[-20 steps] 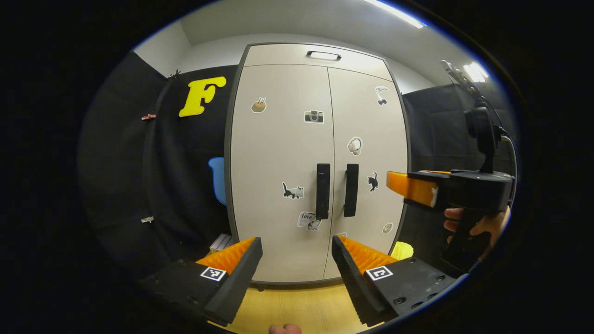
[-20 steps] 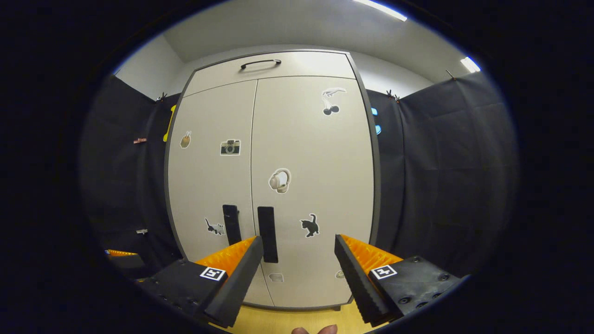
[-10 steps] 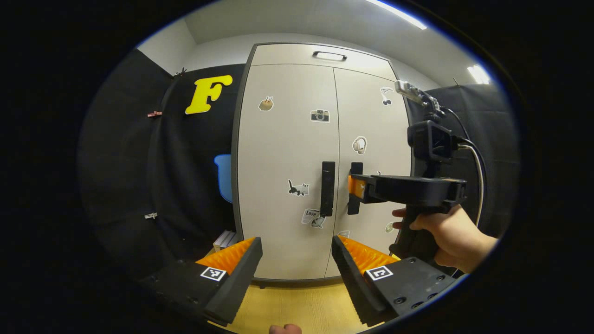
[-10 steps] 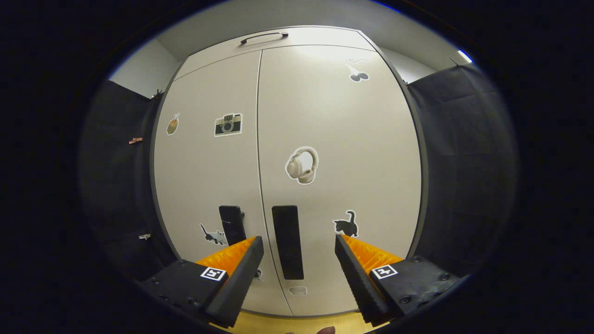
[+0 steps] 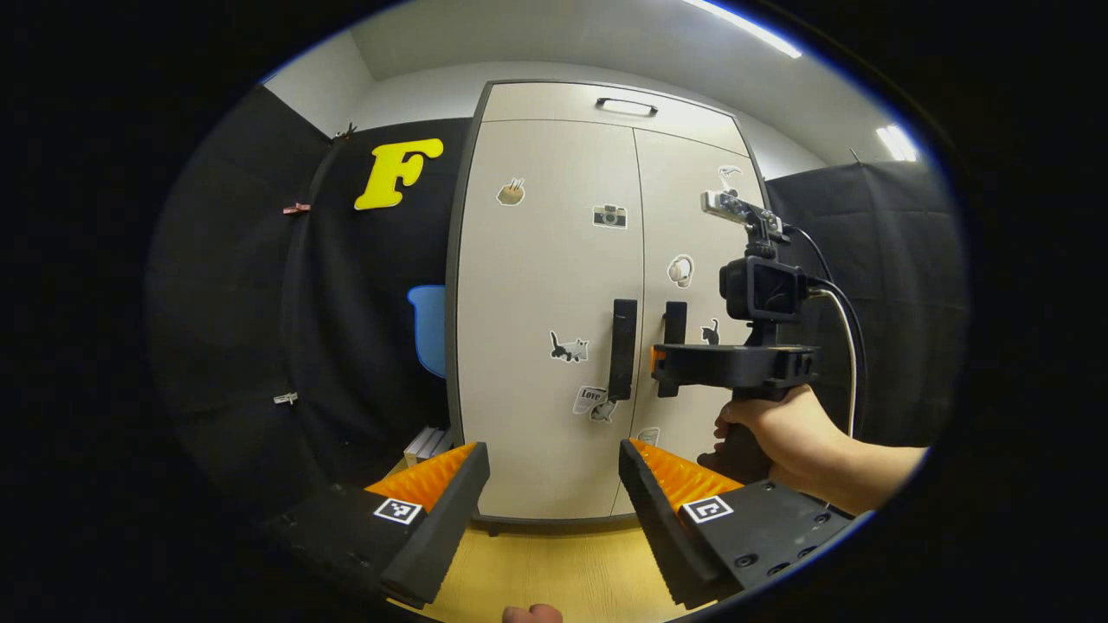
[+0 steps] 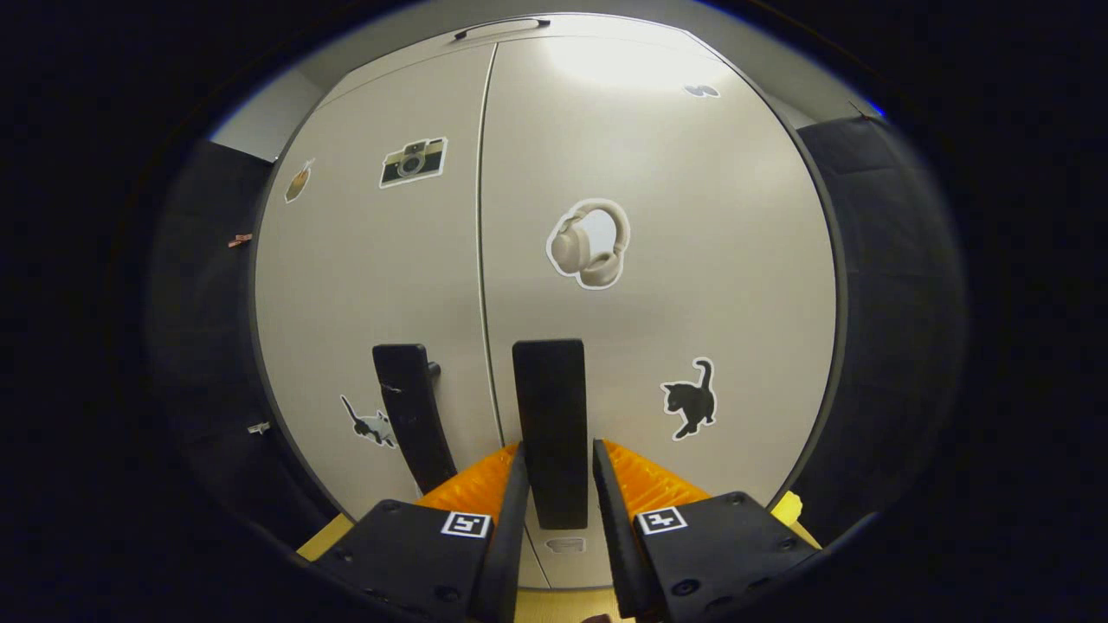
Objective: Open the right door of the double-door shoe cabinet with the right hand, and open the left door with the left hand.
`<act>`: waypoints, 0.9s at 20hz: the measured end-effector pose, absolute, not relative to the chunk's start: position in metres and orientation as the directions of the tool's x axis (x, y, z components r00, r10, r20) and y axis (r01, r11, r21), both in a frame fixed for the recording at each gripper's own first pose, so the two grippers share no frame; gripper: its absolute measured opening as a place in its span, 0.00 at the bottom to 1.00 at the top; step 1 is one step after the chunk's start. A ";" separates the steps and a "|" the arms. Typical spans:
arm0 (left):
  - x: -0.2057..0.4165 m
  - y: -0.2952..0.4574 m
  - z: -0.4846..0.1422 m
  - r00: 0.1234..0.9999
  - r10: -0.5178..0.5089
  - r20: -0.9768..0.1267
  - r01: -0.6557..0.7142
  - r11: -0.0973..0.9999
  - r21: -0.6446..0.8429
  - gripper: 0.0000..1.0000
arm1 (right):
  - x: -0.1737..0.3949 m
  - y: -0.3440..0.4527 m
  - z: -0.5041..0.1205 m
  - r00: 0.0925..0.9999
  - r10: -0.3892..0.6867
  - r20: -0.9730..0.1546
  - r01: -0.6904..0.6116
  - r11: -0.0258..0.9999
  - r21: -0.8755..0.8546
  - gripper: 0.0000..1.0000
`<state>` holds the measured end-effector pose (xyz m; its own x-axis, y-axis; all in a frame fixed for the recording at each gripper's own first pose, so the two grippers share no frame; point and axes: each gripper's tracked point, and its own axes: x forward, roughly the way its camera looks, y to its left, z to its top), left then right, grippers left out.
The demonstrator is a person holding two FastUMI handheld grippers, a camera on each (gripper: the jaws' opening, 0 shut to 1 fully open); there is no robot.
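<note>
The right gripper has its fingers closed around the right door's handle, seemingly pressing it; both cabinet doors sit closed. The left gripper hangs spread apart, well short of the left handle

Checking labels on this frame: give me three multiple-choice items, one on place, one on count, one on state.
1. Where does the right gripper sit?
A. at the right door handle
B. at the top handle
C. at the floor

2. How many cat stickers show in the right gripper view?
A. one
B. two
C. four

3. What state are the cabinet doors in?
A. both shut
B. right one open
C. both open

Answers: 1 A, the jaws flank the right door handle closely. 2 B, one cat sticker on the right door and another on the left. 3 A, both doors lie flush with only a thin seam.
</note>
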<state>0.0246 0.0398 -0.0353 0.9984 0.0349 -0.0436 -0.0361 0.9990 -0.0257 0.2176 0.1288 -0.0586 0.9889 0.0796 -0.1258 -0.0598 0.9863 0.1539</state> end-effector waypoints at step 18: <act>0.007 0.044 -0.034 0.997 0.062 -0.051 -0.063 0.998 -0.028 0.93 | 0.197 0.124 -0.055 0.986 0.140 -0.093 -0.124 0.980 0.158 0.14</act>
